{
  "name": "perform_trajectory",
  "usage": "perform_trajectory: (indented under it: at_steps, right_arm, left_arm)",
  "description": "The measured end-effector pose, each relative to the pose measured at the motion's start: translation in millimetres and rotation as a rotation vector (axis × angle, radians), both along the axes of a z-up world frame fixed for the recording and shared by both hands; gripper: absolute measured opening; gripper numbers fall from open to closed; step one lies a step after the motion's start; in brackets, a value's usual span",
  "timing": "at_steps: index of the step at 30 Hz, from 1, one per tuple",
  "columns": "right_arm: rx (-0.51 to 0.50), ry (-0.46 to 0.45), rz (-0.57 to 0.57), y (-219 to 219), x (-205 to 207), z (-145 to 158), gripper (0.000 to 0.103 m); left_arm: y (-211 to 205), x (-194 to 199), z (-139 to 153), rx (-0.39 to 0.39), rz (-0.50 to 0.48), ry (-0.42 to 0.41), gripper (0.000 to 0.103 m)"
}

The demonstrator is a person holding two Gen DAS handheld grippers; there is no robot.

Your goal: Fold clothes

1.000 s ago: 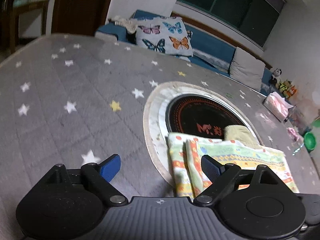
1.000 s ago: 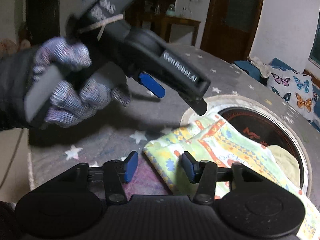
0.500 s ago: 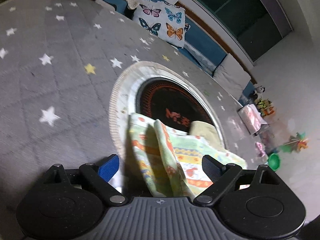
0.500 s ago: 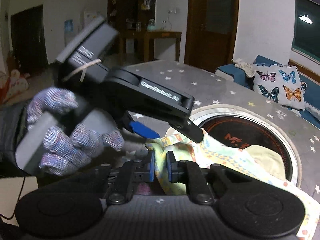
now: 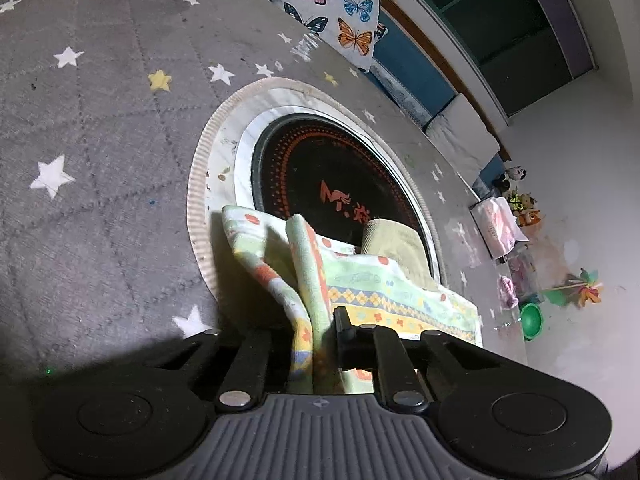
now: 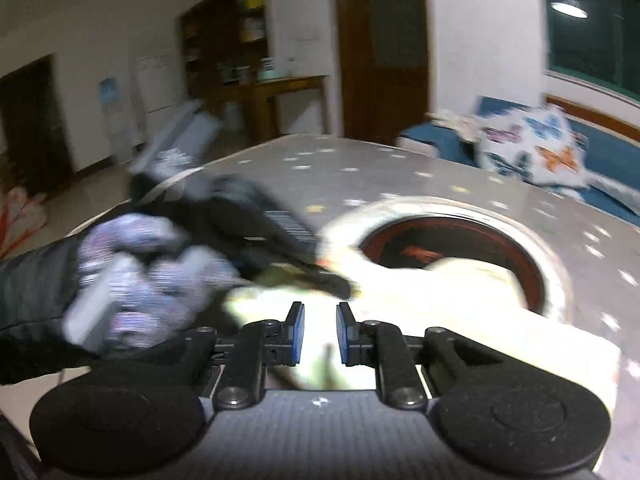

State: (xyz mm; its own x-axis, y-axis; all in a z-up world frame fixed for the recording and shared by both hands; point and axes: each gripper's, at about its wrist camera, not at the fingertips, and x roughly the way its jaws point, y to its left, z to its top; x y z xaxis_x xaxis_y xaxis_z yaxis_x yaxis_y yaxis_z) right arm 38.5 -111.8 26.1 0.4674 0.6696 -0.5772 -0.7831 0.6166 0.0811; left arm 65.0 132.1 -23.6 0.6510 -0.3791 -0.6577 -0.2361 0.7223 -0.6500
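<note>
A patterned pale-green garment [image 5: 360, 288] with orange and yellow prints lies over the round stove inset [image 5: 328, 184] of the grey star-print table. My left gripper [image 5: 312, 340] is shut on a raised fold of the garment at its near edge. In the blurred right wrist view the garment [image 6: 420, 300] looks washed-out white. My right gripper [image 6: 319, 332] sits at the garment's edge with a narrow gap between its blue pads; cloth shows in the gap, but whether it is pinched is unclear. The left gripper [image 6: 332, 284], held by a gloved hand [image 6: 132, 276], is just ahead.
The grey star-print tablecloth [image 5: 100, 160] spreads left. A butterfly cushion [image 5: 340, 20] lies on the blue sofa behind. A tissue pack [image 5: 498, 228], a green bowl [image 5: 530, 320] and small toys sit at the right. A wooden door [image 6: 380, 40] and side table [image 6: 288, 96] stand behind.
My left gripper has closed on the garment's fold and lifted it. My right gripper, shut on the cloth half a second ago, now shows a small gap. The right view has swung and blurred.
</note>
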Motion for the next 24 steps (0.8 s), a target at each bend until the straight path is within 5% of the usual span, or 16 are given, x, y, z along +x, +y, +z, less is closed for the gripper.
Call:
perform_trajectory:
  at_steps: [9, 16, 18, 24]
  right_arm:
    - [-0.081, 0.088, -0.346, -69, 76, -36, 0.016]
    - [-0.083, 0.064, -0.481, -109, 92, -46, 0.028]
    - [-0.088, 0.047, -0.512, -113, 94, -44, 0.040]
    - [-0.031, 0.114, -0.550, -124, 111, -53, 0.045]
  left_arm:
    - [-4, 0, 3, 0.040, -0.002, -0.006, 0.013]
    - [-9, 1, 8, 0.090, -0.017, -0.018, 0.013]
    - [-11, 2, 10, 0.108, -0.022, -0.027, 0.013]
    - [-14, 3, 14, 0.157, -0.031, -0.046, 0.013]
